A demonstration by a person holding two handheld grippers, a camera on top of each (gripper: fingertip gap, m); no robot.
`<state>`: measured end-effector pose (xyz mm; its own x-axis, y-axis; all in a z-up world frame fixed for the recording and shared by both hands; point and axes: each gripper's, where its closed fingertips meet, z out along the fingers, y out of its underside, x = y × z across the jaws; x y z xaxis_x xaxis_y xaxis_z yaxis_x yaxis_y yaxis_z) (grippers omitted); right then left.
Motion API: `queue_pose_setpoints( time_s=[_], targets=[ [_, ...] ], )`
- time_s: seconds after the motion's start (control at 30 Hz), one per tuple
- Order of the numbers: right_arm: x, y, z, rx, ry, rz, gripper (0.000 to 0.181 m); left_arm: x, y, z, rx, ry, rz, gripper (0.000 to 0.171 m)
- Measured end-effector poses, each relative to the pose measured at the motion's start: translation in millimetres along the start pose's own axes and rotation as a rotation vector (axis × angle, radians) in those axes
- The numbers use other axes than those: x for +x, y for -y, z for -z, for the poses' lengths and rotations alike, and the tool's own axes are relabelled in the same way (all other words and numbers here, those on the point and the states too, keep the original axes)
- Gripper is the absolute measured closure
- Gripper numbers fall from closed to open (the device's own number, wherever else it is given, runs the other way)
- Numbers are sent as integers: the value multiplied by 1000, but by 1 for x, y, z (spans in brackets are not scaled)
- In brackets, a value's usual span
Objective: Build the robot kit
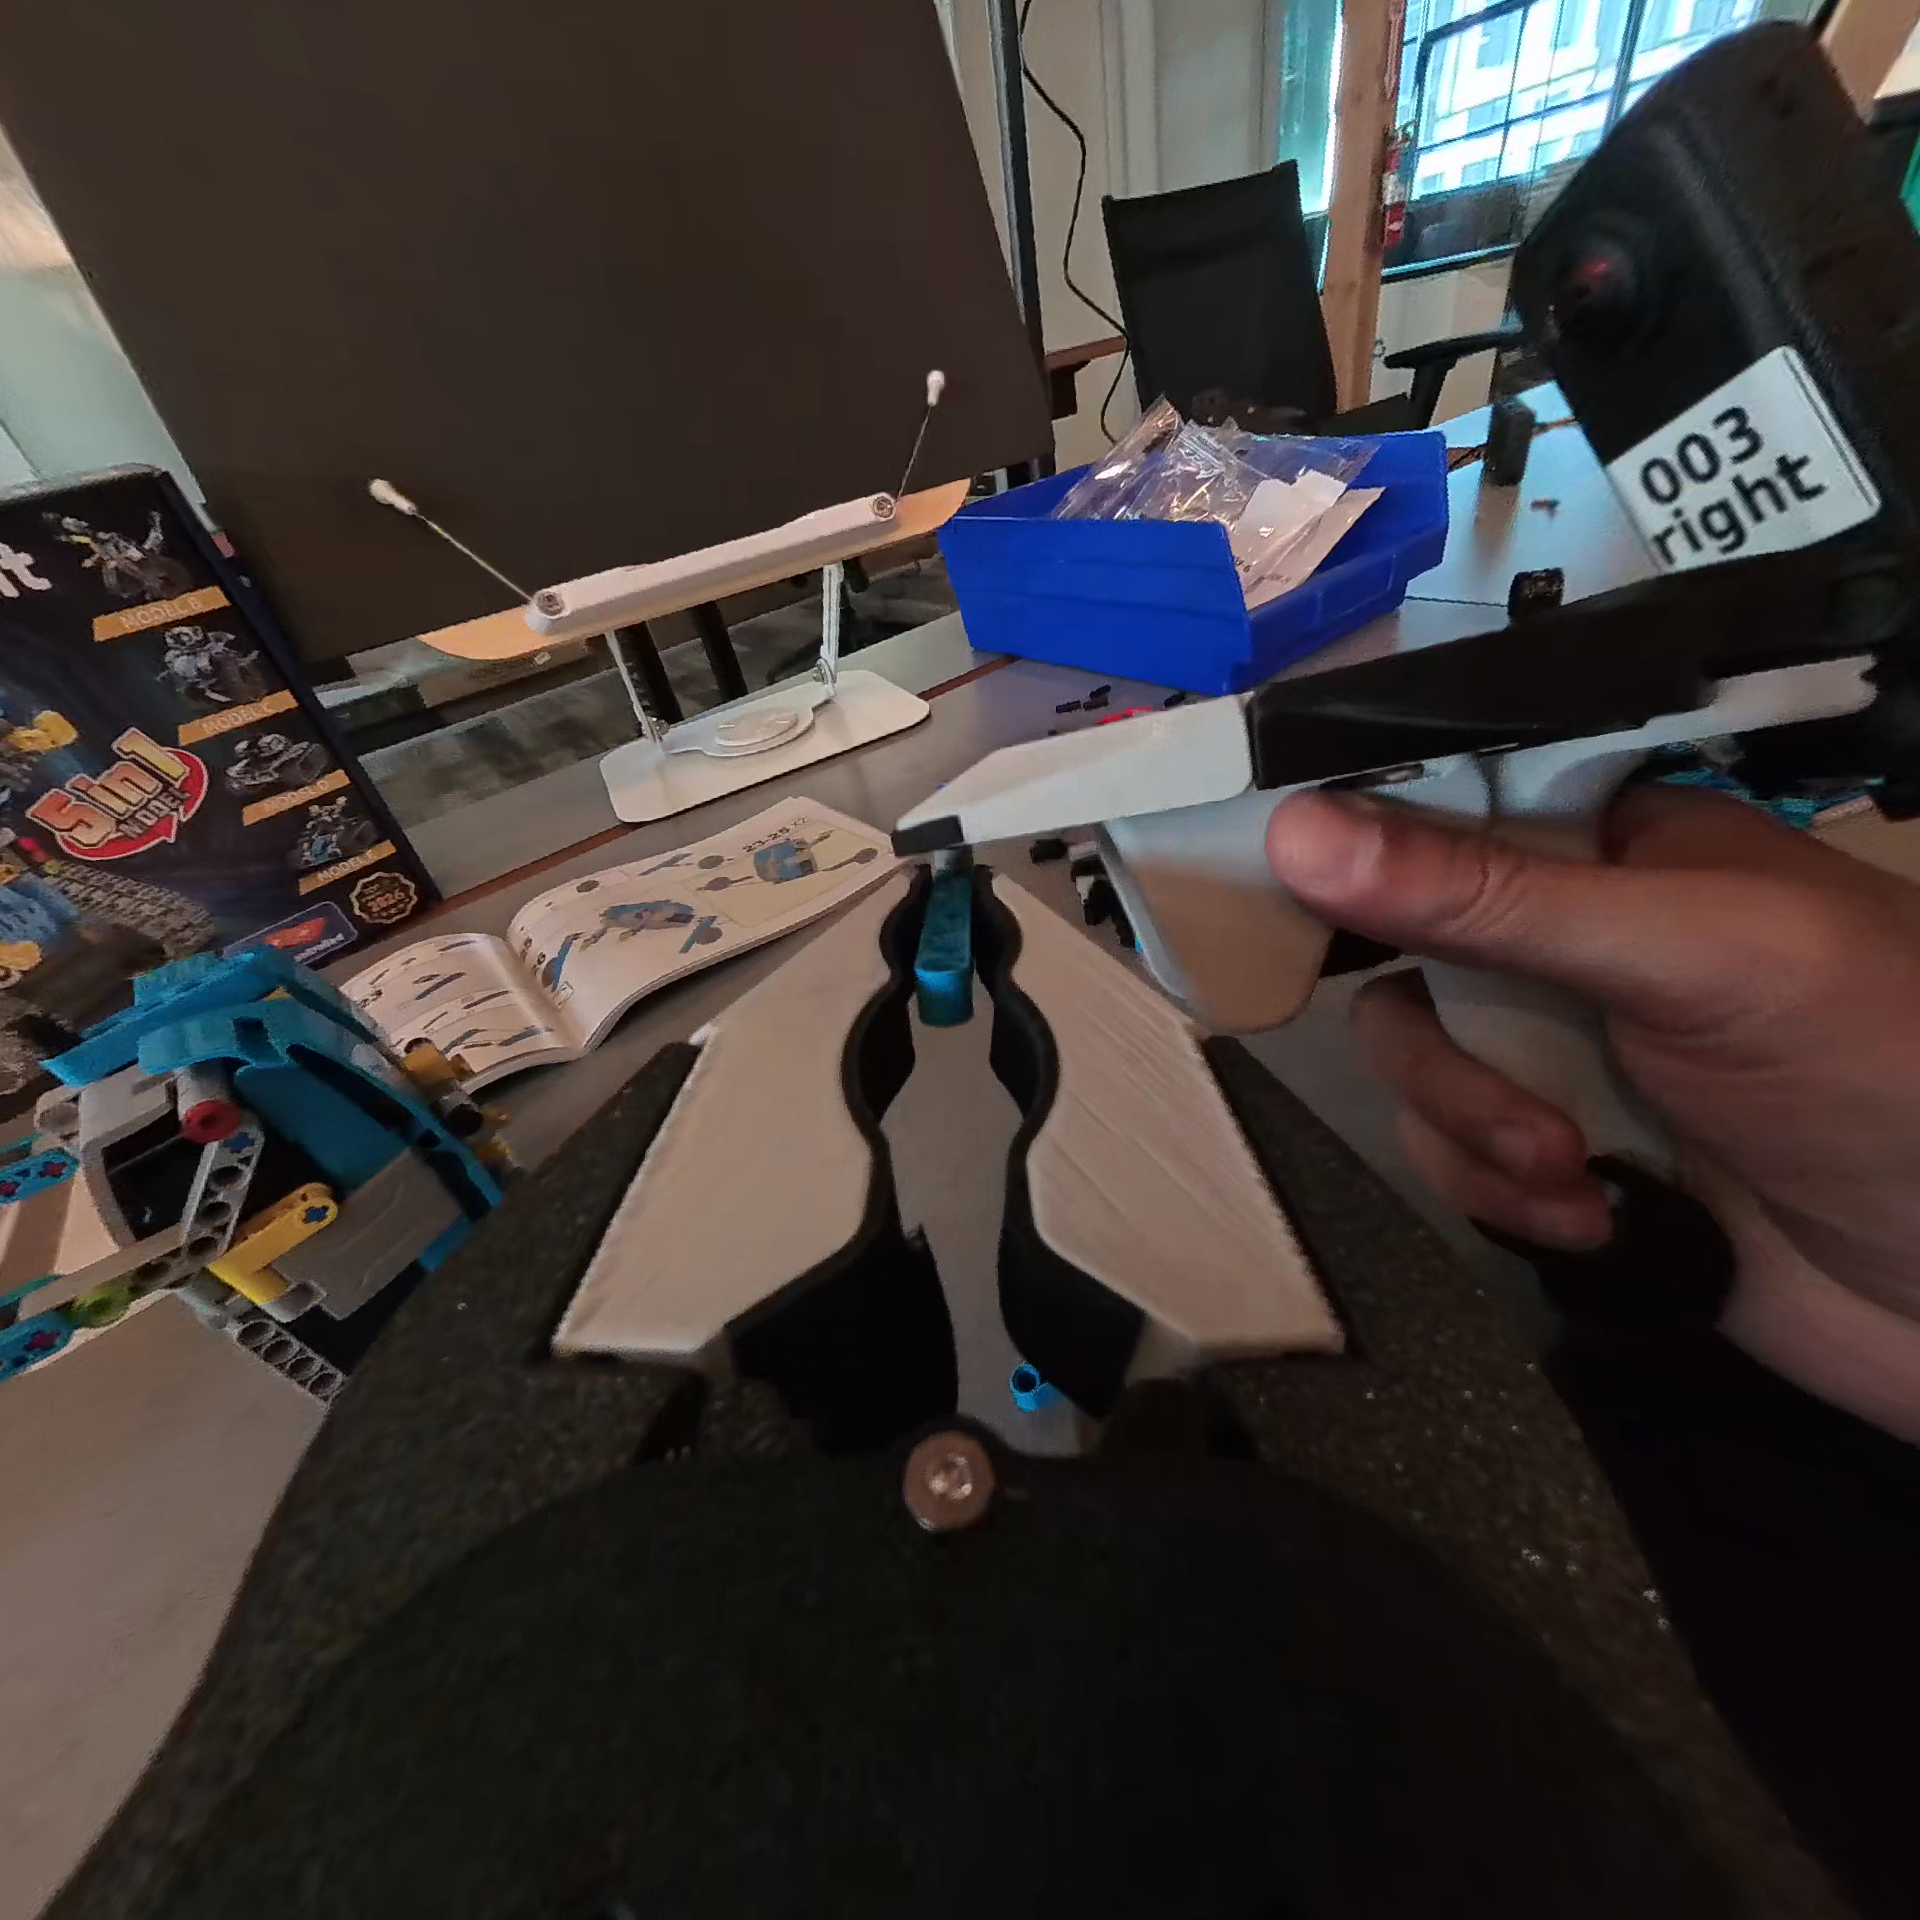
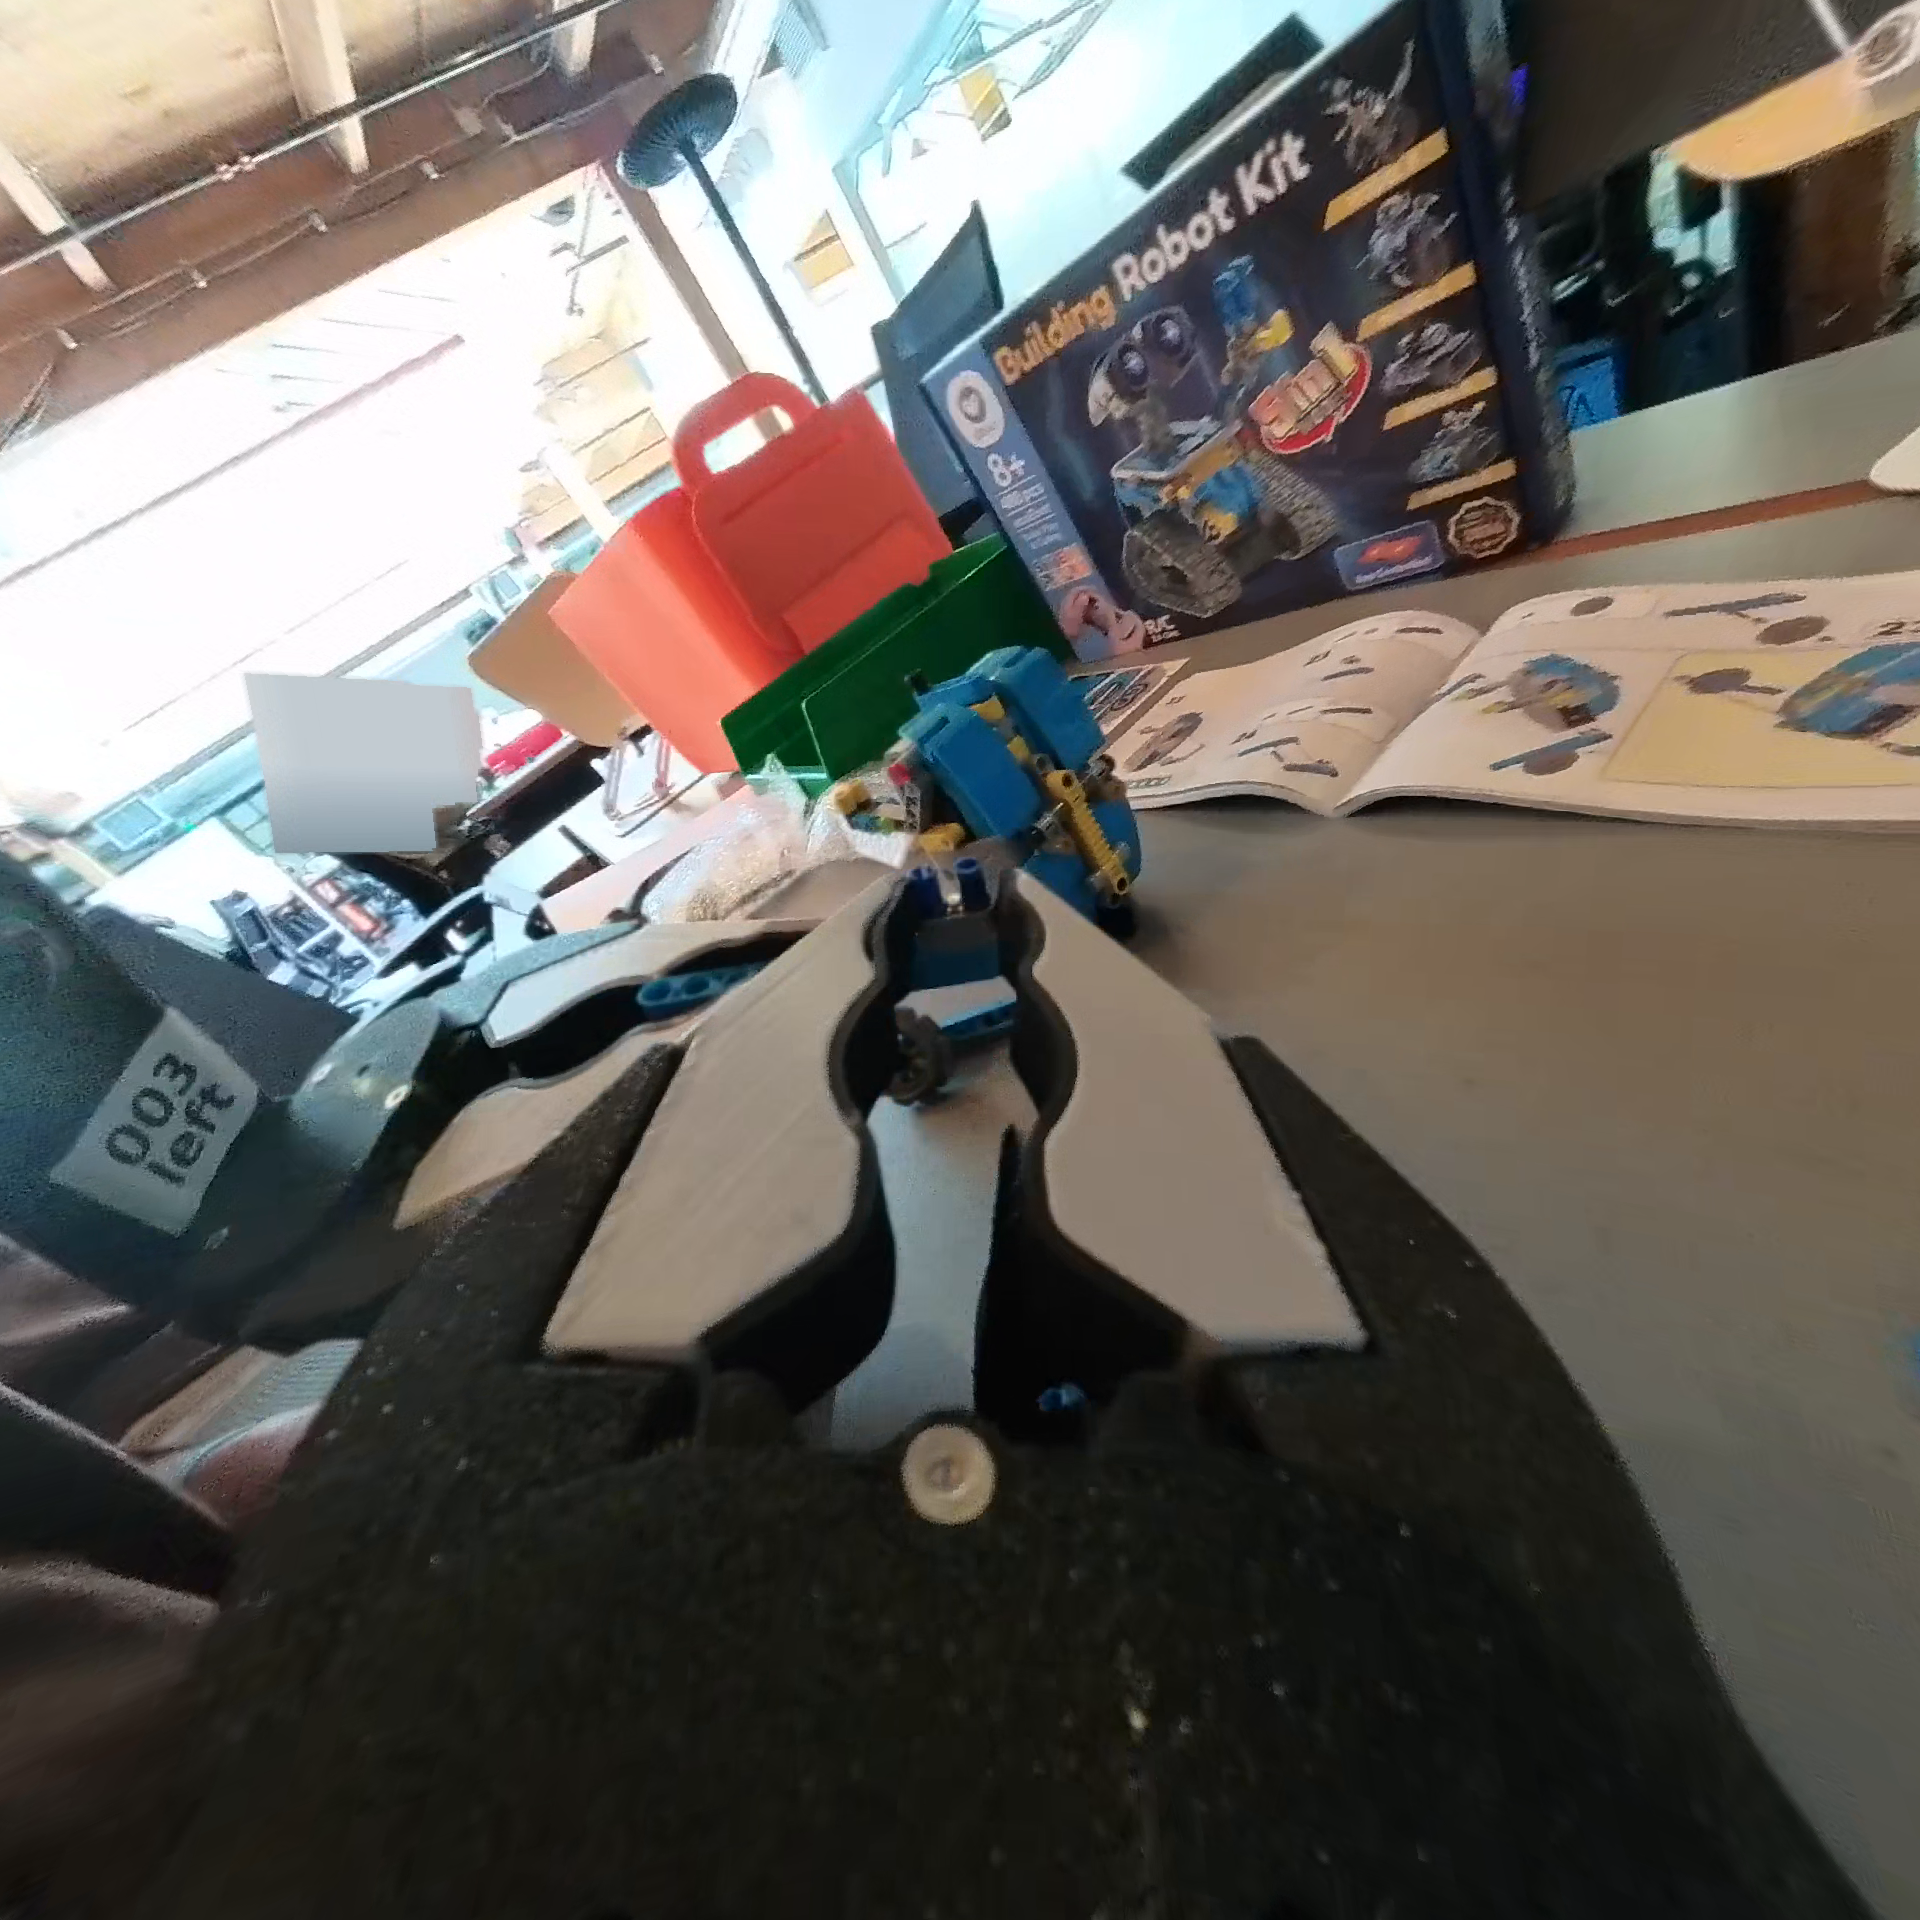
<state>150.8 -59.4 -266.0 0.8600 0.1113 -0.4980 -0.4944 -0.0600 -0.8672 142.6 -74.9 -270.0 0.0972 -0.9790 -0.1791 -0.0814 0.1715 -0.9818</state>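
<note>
The dark printed cardboard kit box [image 1: 197, 727] is cut by the left edge. The blue brick-built model [image 1: 260, 1132] too (its left part is outside). The small part between the right gripper [image 2: 951, 894] tips is blurred.

Grey table [image 1: 156, 1538]: open instruction booklet [image 1: 623, 940], dark kit box [image 1: 177, 727] standing far left, blue bin [image 1: 1122, 592] of plastic bags far right, white stand [image 1: 769, 717] between; possibly orange case [image 2: 769, 561] beyond.
</note>
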Motion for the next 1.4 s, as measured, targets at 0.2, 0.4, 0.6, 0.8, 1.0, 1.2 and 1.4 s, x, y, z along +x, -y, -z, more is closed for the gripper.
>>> queue_pose_setpoints(
  time_s=[0.2, 0.4, 0.6, 0.8, 1.0, 1.2, 1.4],
  targets=[
    [1, 6, 4, 64, 23, -80, 169, 2, -1, -3, 13, -59, 113, 164],
    [10, 6, 3, 72, 20, -146, 169, 3, -8, -10, -28, -83, 161, 163],
    [6, -1, 2, -116, -44, 341, 167, 5, -9, -1, -111, -289, 455, 154],
    [-23, 7, 13, -82, 130, 574, 167, 24, 1, 20, -230, -705, 914, 138],
    [-25, 2, 13, -94, 152, 515, 164, 19, -3, 16, -203, -676, 896, 166],
    [-2, -10, 6, -132, 170, -231, 142, -7, -18, 4, -170, -238, 133, 165],
    [-10, -21, 12, -206, 341, -486, 173, -1, -31, 8, -150, -185, -184, 164]
  ],
)
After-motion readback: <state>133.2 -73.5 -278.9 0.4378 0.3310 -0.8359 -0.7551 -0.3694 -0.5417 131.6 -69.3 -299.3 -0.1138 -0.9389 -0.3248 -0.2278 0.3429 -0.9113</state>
